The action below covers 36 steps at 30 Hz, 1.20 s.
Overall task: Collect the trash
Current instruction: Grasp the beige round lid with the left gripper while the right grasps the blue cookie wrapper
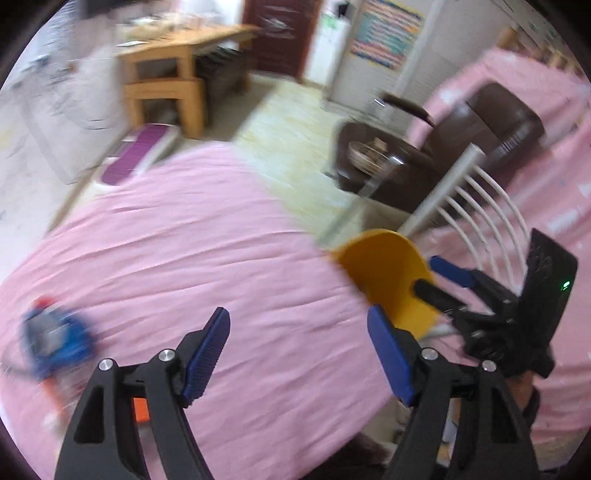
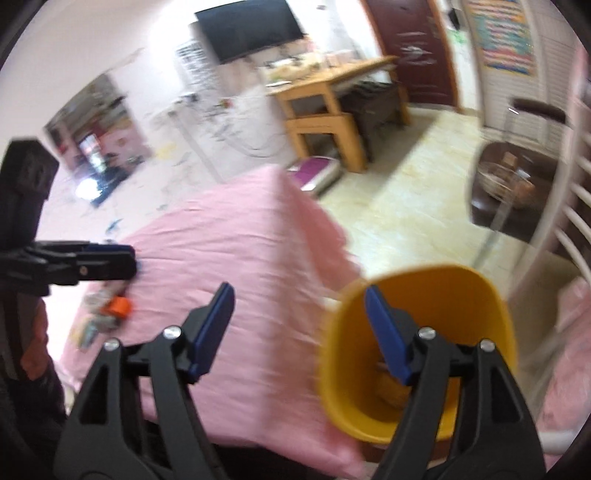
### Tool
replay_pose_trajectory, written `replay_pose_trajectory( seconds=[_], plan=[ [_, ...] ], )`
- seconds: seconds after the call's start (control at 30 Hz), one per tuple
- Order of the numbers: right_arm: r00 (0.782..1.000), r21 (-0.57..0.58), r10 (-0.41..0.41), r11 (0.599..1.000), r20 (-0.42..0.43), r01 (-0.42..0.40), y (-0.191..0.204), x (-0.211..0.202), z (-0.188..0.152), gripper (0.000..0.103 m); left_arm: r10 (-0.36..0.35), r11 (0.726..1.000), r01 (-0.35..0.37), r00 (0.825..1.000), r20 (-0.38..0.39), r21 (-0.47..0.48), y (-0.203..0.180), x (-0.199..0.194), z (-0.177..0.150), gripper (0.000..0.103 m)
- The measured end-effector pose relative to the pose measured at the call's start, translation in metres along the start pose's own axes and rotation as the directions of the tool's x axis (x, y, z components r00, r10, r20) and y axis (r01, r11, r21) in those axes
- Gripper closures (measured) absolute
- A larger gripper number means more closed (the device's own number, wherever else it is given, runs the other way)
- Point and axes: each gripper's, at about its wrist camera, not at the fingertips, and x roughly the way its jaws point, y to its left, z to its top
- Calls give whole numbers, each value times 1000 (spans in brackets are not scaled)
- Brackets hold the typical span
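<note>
Both the left hand-held gripper (image 1: 299, 354) and right hand-held gripper (image 2: 299, 332) are held apart and empty. Trash (image 2: 391, 387) is seen inside the yellow bin (image 2: 480, 295); wrappers (image 1: 51, 343) at 9 o'clock on the bed (image 1: 221, 240) are left uncollected.

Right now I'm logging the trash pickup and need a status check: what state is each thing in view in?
Left gripper: open, nothing between its fingers.
Right gripper: open, nothing held, above the bin.
Yellow bin: upright beside the bed, open top, something inside, too blurred to name.
Blue wrapper: lying loose on the pink bedsheet.
Orange scrap: on the sheet, uncollected.
Wall television: screen dark.
</note>
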Motion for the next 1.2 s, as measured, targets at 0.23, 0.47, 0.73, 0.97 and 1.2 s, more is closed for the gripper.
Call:
replay_pose_trajectory(
  seconds=[0.23,0.47,0.73,0.97,1.2],
  plan=[
    [989,-131,145,980,-42,-149,92,38,32,22,233,949,-218,971,44,-229,127,-78,-52,27],
    [966,-250,238,933,-102,-257,179,75,56,12,312,879,-318,947,-75,-357,197,-86,-115,26],
    [947,-302,268,901,-176,-311,230,109,66,12,262,883,-297,954,-143,-363,210,-49,-134,26],
    [942,-306,276,895,-189,-324,240,119,70,12,128,864,-153,988,-83,-480,236,-57,-144,44],
    [939,-313,283,890,-194,-332,241,123,78,7,87,849,-99,995,-46,-519,236,-65,-157,45]
  ],
)
